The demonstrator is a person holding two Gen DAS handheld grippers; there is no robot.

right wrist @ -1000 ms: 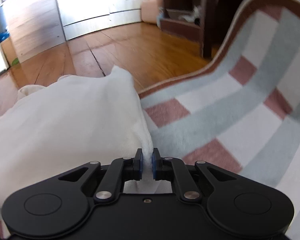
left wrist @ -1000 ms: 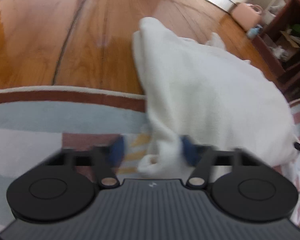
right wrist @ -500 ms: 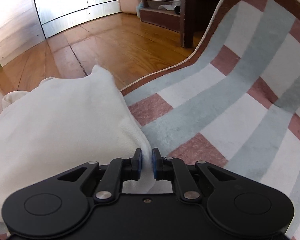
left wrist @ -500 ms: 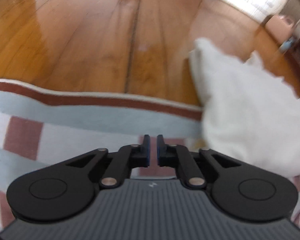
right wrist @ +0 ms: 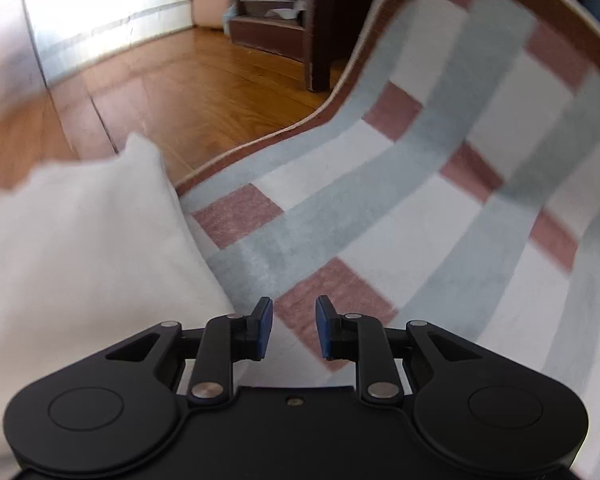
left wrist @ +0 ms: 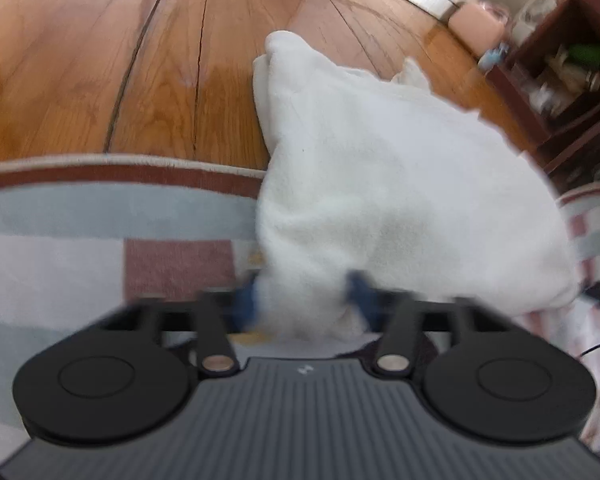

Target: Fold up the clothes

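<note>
A white fleecy garment (left wrist: 380,168) lies in a folded heap, half on the checked rug (left wrist: 100,208) and half on the wooden floor. My left gripper (left wrist: 302,300) straddles the garment's near corner. Its blurred blue pads stand wide on either side of the bunched cloth, and the jaws are closing. In the right wrist view the garment (right wrist: 80,240) lies to the left. My right gripper (right wrist: 294,328) hovers over the rug (right wrist: 420,200) just beside the cloth's edge. Its jaws are opening and only rug shows between the pads.
Wooden floor (left wrist: 100,60) stretches beyond the rug's brown border. A dark wooden shelf unit (left wrist: 560,60) with clutter and a pink container (left wrist: 476,26) stand at the far right. White cabinets line the back wall. The rug's far part (right wrist: 500,40) rises up to the right.
My right gripper let go of the garment's edge, spread its jaws and shifted right. My left gripper, shut over the rug half a second ago, is back at the corner with its jaws spread.
</note>
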